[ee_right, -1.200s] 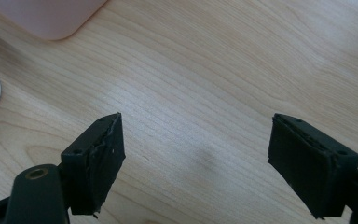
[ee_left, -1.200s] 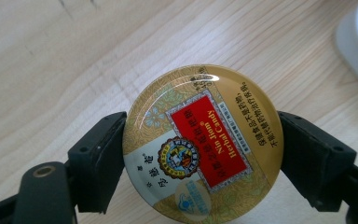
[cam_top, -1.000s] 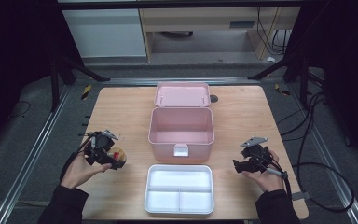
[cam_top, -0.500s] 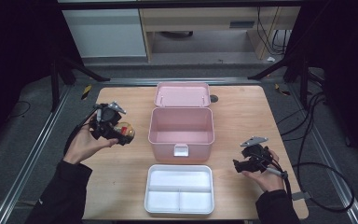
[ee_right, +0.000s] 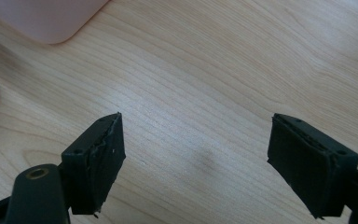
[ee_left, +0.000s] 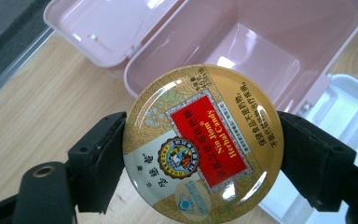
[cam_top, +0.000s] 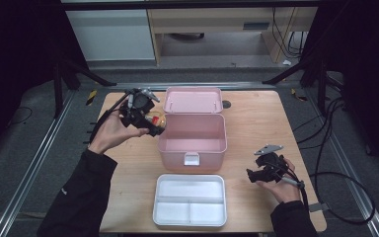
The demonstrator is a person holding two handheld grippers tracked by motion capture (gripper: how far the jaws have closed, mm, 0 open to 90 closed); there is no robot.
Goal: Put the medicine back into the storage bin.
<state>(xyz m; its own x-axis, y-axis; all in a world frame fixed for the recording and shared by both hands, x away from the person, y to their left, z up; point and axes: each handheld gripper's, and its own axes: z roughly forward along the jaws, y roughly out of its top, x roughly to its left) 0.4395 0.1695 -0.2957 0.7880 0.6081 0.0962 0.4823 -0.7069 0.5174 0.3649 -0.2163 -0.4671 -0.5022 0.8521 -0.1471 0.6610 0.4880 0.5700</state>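
At the left of the high view, the left gripper (cam_top: 154,124) is raised in the person's hand beside the upper left corner of the pink box (cam_top: 193,139), and its jaws pinch a round gold candy tin (cam_top: 156,120) by its edges. In the left gripper view the tin (ee_left: 203,143) sits squarely between the two black pads (ee_left: 100,158), its red and gold label facing the camera, with the open cavity of the pink box (ee_left: 256,46) showing beyond it at the upper right of the frame and the box's lid (ee_left: 102,25) folded back at the upper left. I judge the step in hand to be carrying the tin over to stow it in the box, with the placing itself not yet done. The next move seems to call for bringing the tin over the box's left wall, lowering it towards the bare floor inside, and only then letting the jaws part, so the tin does not drop on its edge or catch the rim. Below the box, at centre bottom of the high view, lies a white divided tray (cam_top: 190,200), nothing in its compartments. At the right of that view, the right gripper (cam_top: 259,173) rests low over the wooden table (cam_top: 256,113), well apart from the box; in the right gripper view its jaws are spread wide with only bare wood grain between them.
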